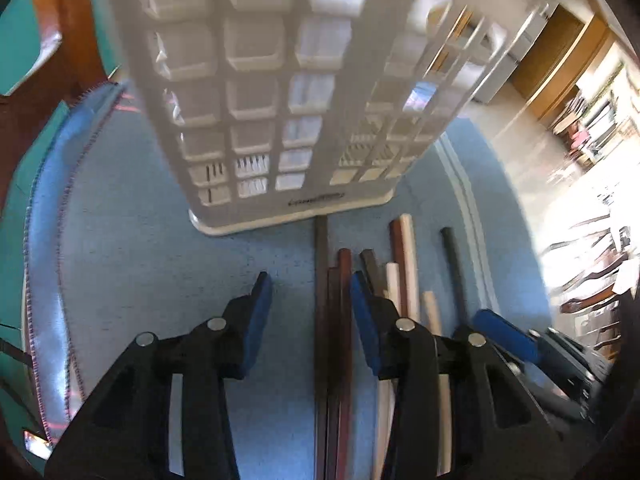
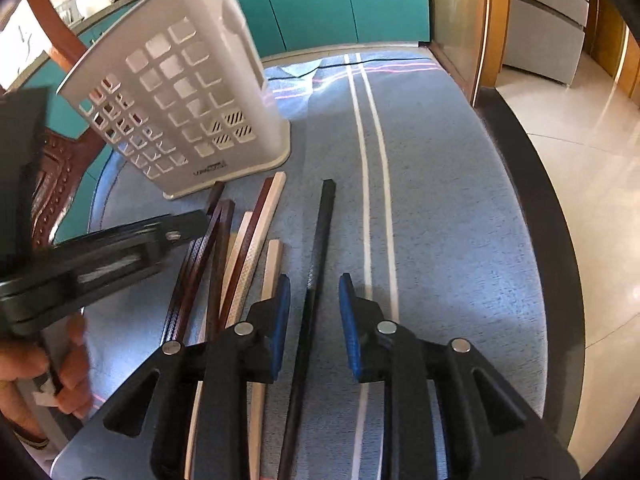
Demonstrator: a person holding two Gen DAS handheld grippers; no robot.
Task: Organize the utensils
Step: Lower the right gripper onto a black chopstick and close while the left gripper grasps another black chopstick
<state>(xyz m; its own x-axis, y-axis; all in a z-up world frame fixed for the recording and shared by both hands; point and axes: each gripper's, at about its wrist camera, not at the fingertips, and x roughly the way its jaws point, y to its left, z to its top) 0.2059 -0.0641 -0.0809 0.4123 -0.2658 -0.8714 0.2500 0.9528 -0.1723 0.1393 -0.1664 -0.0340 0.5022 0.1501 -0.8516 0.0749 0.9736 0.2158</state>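
A white lattice utensil holder [image 1: 280, 92] [image 2: 180, 92] stands on the blue cloth. Several chopsticks, dark brown, red-brown, cream and black, lie side by side in front of it [image 1: 344, 300] [image 2: 240, 248]. My left gripper [image 1: 312, 284] is open above the dark brown chopsticks [image 1: 321, 280], which run between its fingers. My right gripper [image 2: 314, 284] is open over the lone black chopstick [image 2: 320, 240], which lies between its fingers. The left gripper's side also shows in the right wrist view [image 2: 120, 248].
The blue cloth [image 2: 440, 220] with two white stripes covers a round table with a dark rim [image 2: 532, 184]. Teal cabinets [image 2: 340, 0] stand behind. Tiled floor [image 2: 592, 140] lies to the right. A wooden chair back [image 1: 64, 40] is at the left.
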